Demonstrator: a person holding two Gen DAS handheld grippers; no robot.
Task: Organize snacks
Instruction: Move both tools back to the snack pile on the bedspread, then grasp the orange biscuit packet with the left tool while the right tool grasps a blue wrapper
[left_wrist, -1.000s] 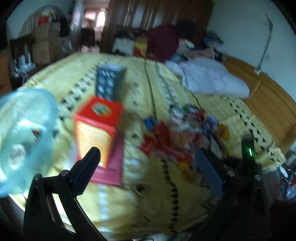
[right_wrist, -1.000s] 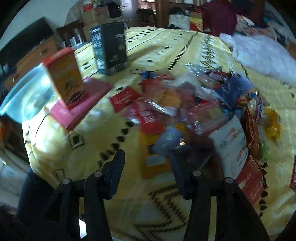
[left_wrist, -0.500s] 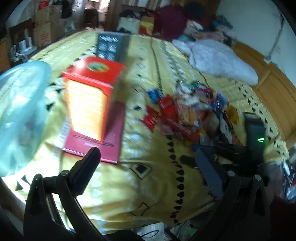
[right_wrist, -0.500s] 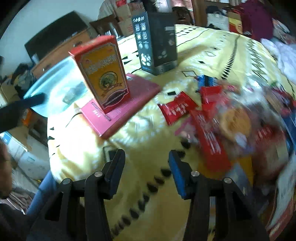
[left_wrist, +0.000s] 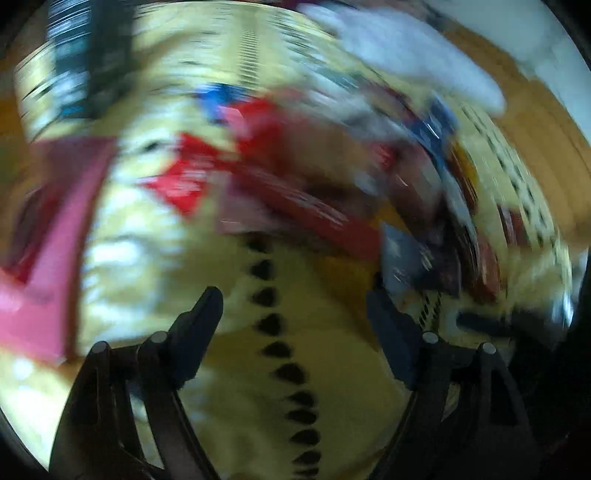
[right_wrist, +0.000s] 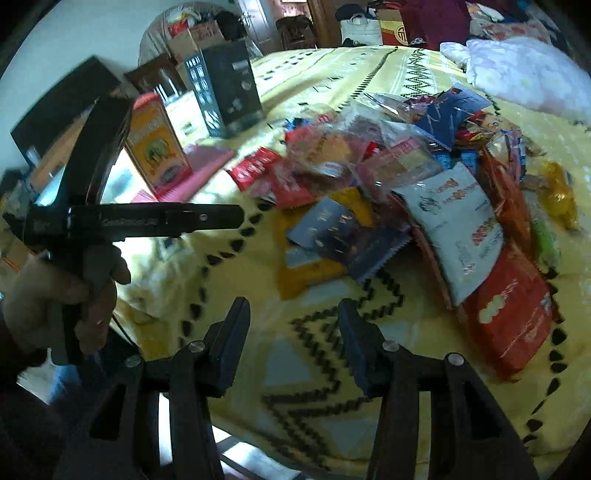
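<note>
Snack packets (right_wrist: 388, 184): loose heap, centre to right of right wrist frame, on yellow bedspread (right_wrist: 369, 314) w/ black zigzag print. Incl. white pouch (right_wrist: 454, 229), red bag (right_wrist: 517, 317) at lower right, dark blue sachet (right_wrist: 332, 232) nearest centre.
Orange carton (right_wrist: 157, 147): upright, upper left, standing on flat pink box (right_wrist: 199, 170). Dark box (right_wrist: 225, 88) upright behind it.
White pillow (right_wrist: 532, 74): upper right.
Right gripper (right_wrist: 293, 336): bottom centre, jaws partly apart, nothing between, over bare bedspread short of heap.
Left gripper (left_wrist: 295, 306): left wrist frame heavily blurred; jaws have just been closing, gap wide, nothing between. Also seen at left of right wrist frame, held by hand (right_wrist: 62, 295).
</note>
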